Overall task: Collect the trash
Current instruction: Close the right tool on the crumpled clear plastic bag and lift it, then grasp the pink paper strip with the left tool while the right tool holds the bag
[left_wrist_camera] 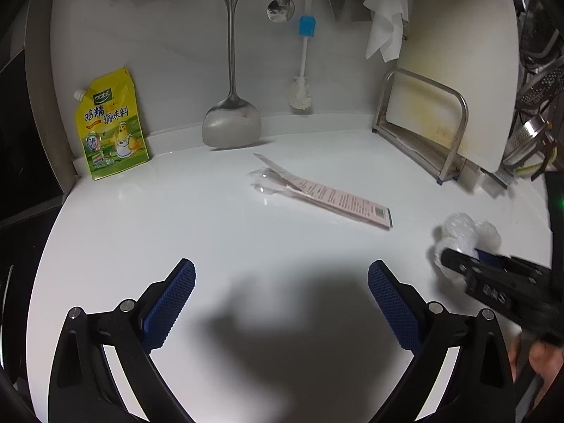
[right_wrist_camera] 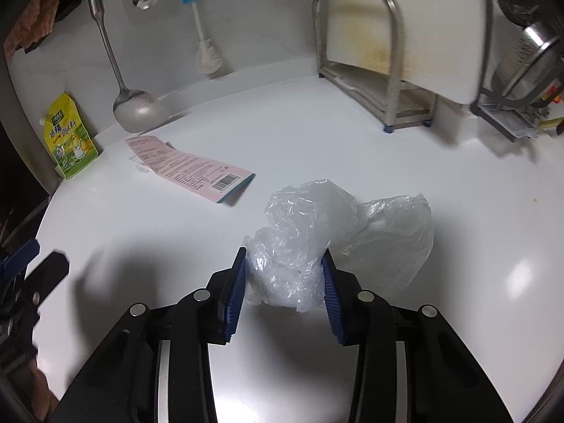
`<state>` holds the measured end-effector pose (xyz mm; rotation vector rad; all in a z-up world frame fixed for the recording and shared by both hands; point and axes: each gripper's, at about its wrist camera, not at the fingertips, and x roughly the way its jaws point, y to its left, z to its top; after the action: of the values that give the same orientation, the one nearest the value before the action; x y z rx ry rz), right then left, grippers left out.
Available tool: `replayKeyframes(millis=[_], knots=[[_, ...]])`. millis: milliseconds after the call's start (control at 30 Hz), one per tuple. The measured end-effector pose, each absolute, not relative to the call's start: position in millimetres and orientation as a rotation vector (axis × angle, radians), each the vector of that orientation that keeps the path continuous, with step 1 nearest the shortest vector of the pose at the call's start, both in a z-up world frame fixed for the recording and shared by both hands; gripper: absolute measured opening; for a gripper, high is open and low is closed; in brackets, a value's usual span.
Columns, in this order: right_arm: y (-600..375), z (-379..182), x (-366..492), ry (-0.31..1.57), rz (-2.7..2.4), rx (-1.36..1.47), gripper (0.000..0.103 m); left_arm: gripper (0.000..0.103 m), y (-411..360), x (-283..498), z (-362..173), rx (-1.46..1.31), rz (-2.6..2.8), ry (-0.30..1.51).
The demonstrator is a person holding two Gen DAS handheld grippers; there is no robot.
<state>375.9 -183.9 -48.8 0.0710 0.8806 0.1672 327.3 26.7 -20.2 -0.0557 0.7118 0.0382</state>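
Right tongs (right_wrist_camera: 283,273): both blue pads pressed into the near lobe of a crumpled clear plastic bag (right_wrist_camera: 338,232), pinching it. The bag rests on the white surface (right_wrist_camera: 352,134), most of its bulk beyond and right of the pads, so only a fold is caught.

Left tongs (left_wrist_camera: 282,303): spread wide, nothing between them, hovering over a bare part of the surface.

Other trash: a pink printed card (left_wrist_camera: 338,199) with a bit of clear wrapper (left_wrist_camera: 262,179) at its far end lies flat mid-surface, well apart from the bag and ahead of the left tongs.

Not trash, by my judgement: yellow seasoning pouch (left_wrist_camera: 111,123) leaning at the wall, hanging ladle (left_wrist_camera: 231,120), brush (left_wrist_camera: 303,67), cutting board (left_wrist_camera: 454,81) in its metal rack (left_wrist_camera: 423,130).

Step in hand: securing the bag. To do it well:
- keep the squeeze firm; thin film slips easily
- lift straight up and slowly, watching that the loose lobe follows and does not drag
- if it sags or slides, set down and bite deeper into the bunched middle

Card next, likely: it lies flat, so an edge must be worked up first.
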Motion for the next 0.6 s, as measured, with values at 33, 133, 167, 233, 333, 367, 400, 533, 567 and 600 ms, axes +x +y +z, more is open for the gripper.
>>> replayKeyframes(millis=[33, 133, 167, 233, 333, 367, 400, 533, 567, 600], knots=[[-191.2, -45.7, 371.5, 0.87, 0.156, 0.066, 0.039, 0.096, 23.0, 333.0, -18.9, -0.064, 0.05, 0.706], [-208.7, -40.7, 363.3, 0.851, 0.132, 0.065, 0.039, 0.096, 13.0, 349.1, -17.9, -0.075, 0.083, 0.697], [-217.2, -39.6, 360.1, 0.844, 0.123, 0.069, 0.039, 0.097, 9.2, 355.0, -18.3, -0.075, 0.094, 0.696], [-231.5, -39.2, 355.5, 0.839, 0.105, 0.074, 0.039, 0.097, 0.1, 370.3, -19.7, -0.069, 0.128, 0.699], [-249.6, -39.7, 351.3, 0.837, 0.094, 0.101, 0.039, 0.096, -11.2, 392.6, -23.0, -0.077, 0.166, 0.721], [-255.1, -39.6, 350.4, 0.835, 0.092, 0.114, 0.039, 0.096, -13.6, 397.6, -24.2, -0.082, 0.173, 0.725], [-259.4, -39.7, 349.5, 0.83, 0.088, 0.126, 0.039, 0.097, -16.5, 404.0, -25.8, -0.084, 0.185, 0.733], [-269.7, -38.2, 347.3, 0.815, 0.068, 0.131, 0.039, 0.096, -25.3, 429.8, -36.1, -0.099, 0.242, 0.778], [-271.5, -38.1, 346.5, 0.814, 0.07, 0.132, 0.039, 0.097, -27.3, 434.6, -38.7, -0.1, 0.258, 0.789], [-273.3, -38.0, 346.2, 0.812, 0.07, 0.135, 0.039, 0.097, -29.4, 440.9, -41.9, -0.111, 0.267, 0.805]])
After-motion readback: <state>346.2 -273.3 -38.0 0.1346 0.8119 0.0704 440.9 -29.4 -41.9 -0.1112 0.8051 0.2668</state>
